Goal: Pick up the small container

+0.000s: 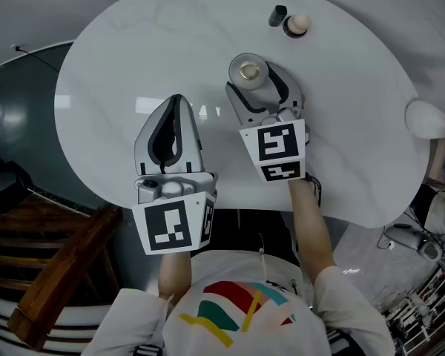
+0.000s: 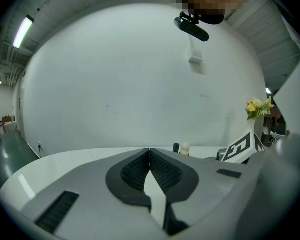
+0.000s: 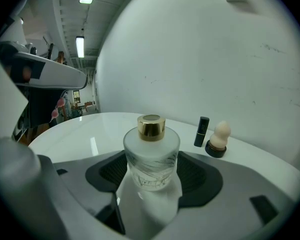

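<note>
The small container (image 1: 248,71) (image 3: 151,154) is a frosted glass jar with a gold cap. It stands upright on the round white table (image 1: 133,65), right of centre. My right gripper (image 1: 258,80) (image 3: 152,165) has a dark ribbed pad against each side of the jar and is shut on it. My left gripper (image 1: 176,99) (image 2: 149,151) lies to the left, nearer the person. Its jaws meet at the tips with nothing between them.
At the far side of the table stand a black lipstick tube (image 1: 277,15) (image 3: 202,131) and a beige egg-shaped sponge on a black stand (image 1: 297,25) (image 3: 219,140). A white vase (image 1: 430,119) with flowers sits at the right edge. A wooden chair (image 1: 59,273) stands at lower left.
</note>
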